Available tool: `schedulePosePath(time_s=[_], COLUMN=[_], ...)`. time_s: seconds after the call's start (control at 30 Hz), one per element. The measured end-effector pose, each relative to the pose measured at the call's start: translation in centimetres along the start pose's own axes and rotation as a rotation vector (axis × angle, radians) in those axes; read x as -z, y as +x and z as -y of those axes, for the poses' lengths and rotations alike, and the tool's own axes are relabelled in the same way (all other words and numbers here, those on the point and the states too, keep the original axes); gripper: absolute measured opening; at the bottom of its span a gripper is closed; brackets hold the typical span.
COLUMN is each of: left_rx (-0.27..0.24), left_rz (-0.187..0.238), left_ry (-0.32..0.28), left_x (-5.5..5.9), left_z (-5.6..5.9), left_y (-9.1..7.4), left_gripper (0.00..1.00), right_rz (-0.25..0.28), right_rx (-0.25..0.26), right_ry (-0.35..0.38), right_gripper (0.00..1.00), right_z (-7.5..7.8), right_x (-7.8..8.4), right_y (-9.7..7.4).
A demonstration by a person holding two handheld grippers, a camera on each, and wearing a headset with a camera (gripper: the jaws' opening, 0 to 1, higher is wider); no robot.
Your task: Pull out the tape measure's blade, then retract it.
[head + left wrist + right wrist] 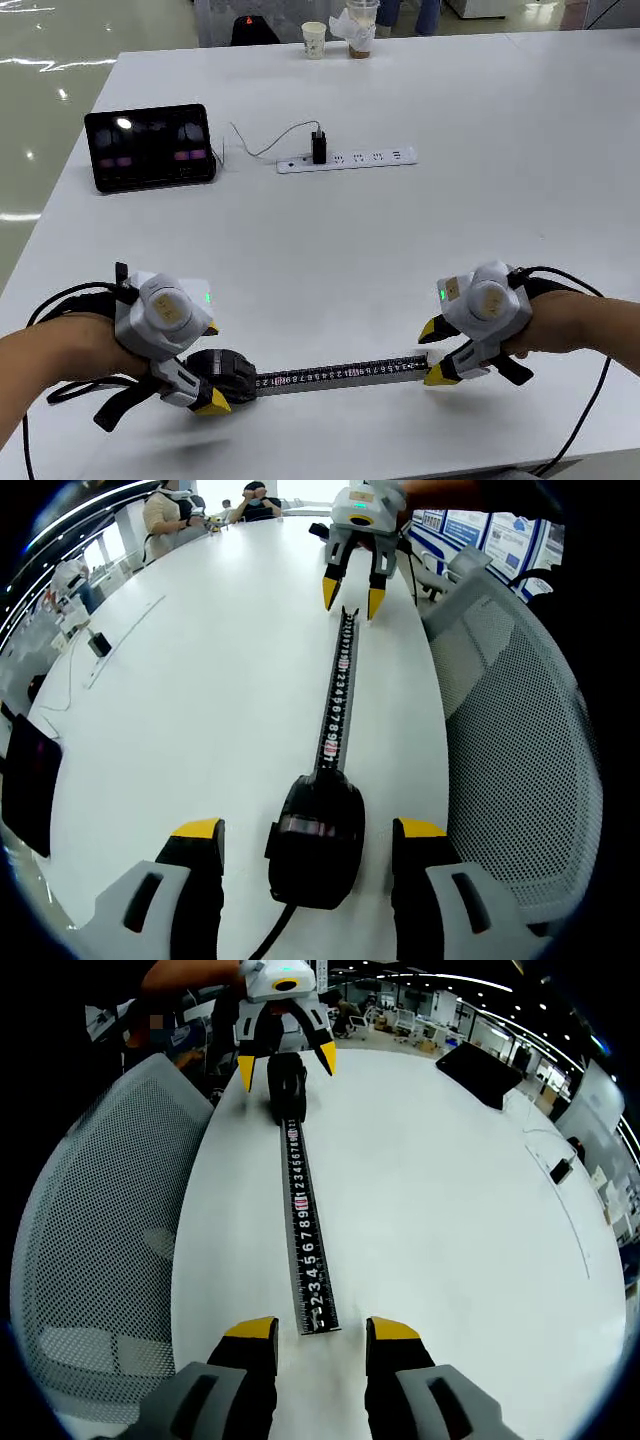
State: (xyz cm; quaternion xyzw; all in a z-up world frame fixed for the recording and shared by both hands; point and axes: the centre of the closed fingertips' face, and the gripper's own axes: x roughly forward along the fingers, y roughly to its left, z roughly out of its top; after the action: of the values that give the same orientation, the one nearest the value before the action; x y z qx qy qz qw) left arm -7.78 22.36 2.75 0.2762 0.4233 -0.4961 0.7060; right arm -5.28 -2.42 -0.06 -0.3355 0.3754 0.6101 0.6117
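Head view: a white worktop (400, 250) carries a tape measure (300, 378) that lies along its near edge, with a tool at each end.
Case: black case (228, 376) sits on the worktop near the near-left corner, with the slot facing right.
Blade: the blade (340, 375) is out of the case and lies flat along the near edge, its printed scale facing up.
Left tool: the left tool (213, 365) straddles the case with its jaws set wide. In the left gripper view there is a clear gap between each yellow tip and the case, so nothing is gripped.
Right tool: the right tool (432, 354) is at the blade's free end with its jaws apart. In the right gripper view the blade end lies between the two yellow tips, with a gap on both sides and no grip.
Alignment: the two tools face each other along the line of the blade.
Left edge: a dark tablet (150, 147) is propped up near the far-left part of the worktop.
Middle: a white power strip (347, 159) holds a black plug (319, 146), and a thin cable runs from it towards the tablet.
Far edge: two paper cups (314, 39) stand close together.
Beside the near edge: a grey mesh chair (520, 730) shows in both gripper views.
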Motion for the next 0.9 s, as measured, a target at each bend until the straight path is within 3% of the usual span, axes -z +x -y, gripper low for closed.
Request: schedulePosePath(time_s=[0.1, 0.27, 0.43, 0.6, 0.77, 0.9], left_rx=[-0.015, -0.012, -0.048, -0.097, -0.131, -0.15], left_rz=[0.021, 0.058, 0.081, 0.151, 0.248, 0.273], left_ry=[-0.06, -0.141, -0.21, -0.293, -0.391, -0.443], left_x=[0.1, 0.3, 0.6, 0.3, 0.1, 0.8], left_z=[-0.1, 0.3, -0.1, -0.6, -0.8, -0.6], left_y=[-0.1, 0.0, 0.0, -0.6, -1.2, -1.5], left_gripper=[0.77, 0.83, 0.85, 0.89, 0.98, 0.99], right_rz=[0.01, 0.051, 0.094, 0.18, 0.219, 0.251], right_rx=[0.008, 0.045, 0.076, 0.134, 0.19, 0.207], right_ry=[0.022, 0.105, 0.168, 0.267, 0.334, 0.389], right_gripper=[0.36, 0.41, 0.47, 0.56, 0.64, 0.72], right_z=[-0.2, 0.0, 0.1, 0.8, 0.9, 0.3], right_x=[0.3, 0.6, 0.9, 0.4, 0.9, 1.5], right_y=[-0.3, -0.9, -1.6, -2.5, -3.4, -3.7])
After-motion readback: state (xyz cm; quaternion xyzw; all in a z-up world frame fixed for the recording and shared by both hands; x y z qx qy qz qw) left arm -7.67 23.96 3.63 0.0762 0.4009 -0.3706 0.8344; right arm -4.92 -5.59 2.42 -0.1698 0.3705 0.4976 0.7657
